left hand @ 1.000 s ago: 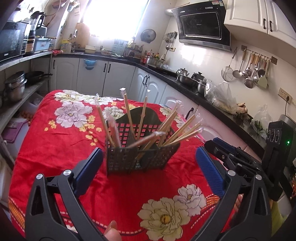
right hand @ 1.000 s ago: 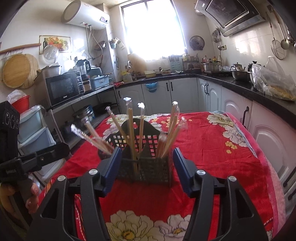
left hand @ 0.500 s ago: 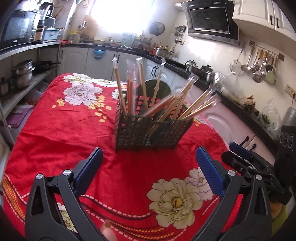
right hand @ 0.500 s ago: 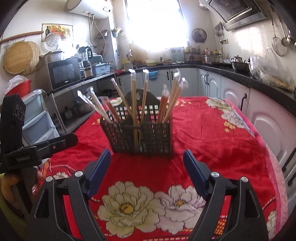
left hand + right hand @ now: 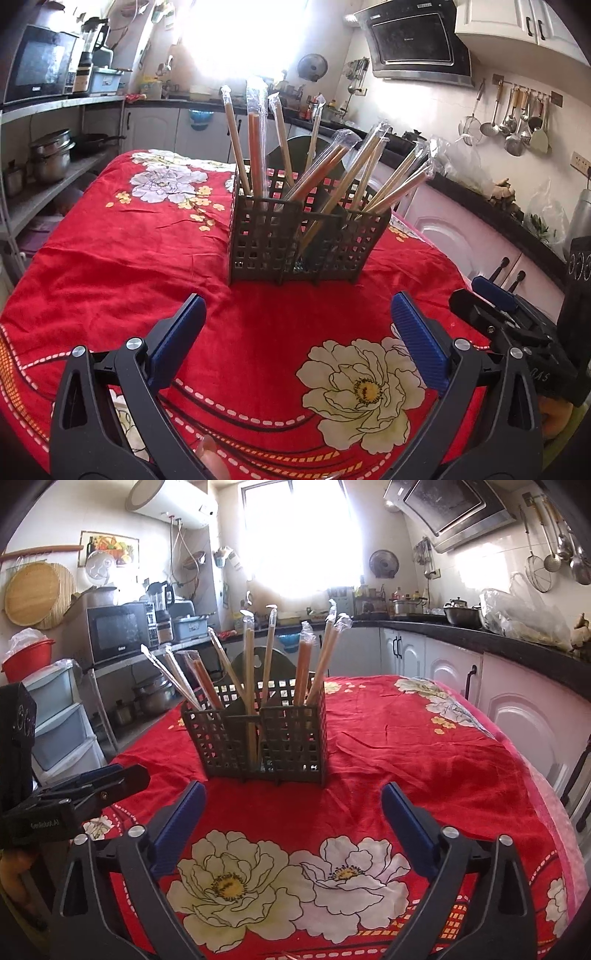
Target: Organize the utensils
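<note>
From the left wrist view, the utensil basket (image 5: pixel 306 236) is seen standing upright on the red flowered cloth (image 5: pixel 110 258) of the desk, near its middle and towards the far edge. Wrapped chopsticks (image 5: pixel 332 173) are stood in its compartments, some upright at the left, most leaning to the right. A second ago the basket sat close between the fingers of the left gripper (image 5: pixel 295 332); now it is set well ahead of them and bare cloth is seen in the gap. The left gripper is spread wide and nothing is held in it. The right gripper (image 5: pixel 495 299) is seen at the desk's right edge, also clear of the basket.

From the right wrist view, the same basket (image 5: pixel 258 738) is seen ahead of the right gripper (image 5: pixel 293 812), apart from its fingertips. A second ago the basket was flanked closely by these fingers; the jaws are now opening, close to their widest, with nothing between them but cloth. The left gripper (image 5: pixel 92 786) is seen low at the desk's left edge.

The change is read as a release and a withdrawal: the basket has been set down and let go. With no loose utensil seen on the desk, the task is judged finished or nearly so.
</note>
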Demonstrator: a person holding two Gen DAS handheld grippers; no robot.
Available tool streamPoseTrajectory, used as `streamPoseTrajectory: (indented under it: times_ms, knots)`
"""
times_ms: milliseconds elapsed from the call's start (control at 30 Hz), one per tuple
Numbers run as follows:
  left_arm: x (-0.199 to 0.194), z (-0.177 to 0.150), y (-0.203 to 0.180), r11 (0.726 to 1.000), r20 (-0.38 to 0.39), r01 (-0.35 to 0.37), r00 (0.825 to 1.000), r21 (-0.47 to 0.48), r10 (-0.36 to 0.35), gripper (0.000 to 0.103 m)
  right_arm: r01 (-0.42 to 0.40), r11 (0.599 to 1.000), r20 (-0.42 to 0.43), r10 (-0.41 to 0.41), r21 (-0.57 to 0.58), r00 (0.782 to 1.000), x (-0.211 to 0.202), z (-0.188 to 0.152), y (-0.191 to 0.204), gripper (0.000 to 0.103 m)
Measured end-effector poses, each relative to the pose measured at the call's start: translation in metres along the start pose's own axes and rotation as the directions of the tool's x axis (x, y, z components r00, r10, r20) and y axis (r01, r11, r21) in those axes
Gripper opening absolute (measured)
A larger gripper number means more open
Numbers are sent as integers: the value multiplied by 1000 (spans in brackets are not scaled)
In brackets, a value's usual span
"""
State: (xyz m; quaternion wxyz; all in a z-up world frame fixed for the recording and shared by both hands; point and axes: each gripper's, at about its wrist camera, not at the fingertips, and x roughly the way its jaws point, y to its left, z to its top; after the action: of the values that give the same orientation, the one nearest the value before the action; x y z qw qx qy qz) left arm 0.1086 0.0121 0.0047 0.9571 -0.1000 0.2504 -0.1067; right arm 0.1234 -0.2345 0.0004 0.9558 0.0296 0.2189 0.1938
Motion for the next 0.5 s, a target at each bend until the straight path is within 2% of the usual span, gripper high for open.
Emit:
streamPoseTrajectory:
  times_ms: [200,500]
  knots:
    - [-2,-4,-1,1000,51,-13,999,12,12,92,9,1000,77,-9,0,997,-7,-3,-2,97]
    - [-3,-10,-7,998,106,-42,994,56,36,92,11,1000,191,-11,0,981,-20,-7,-5,97]
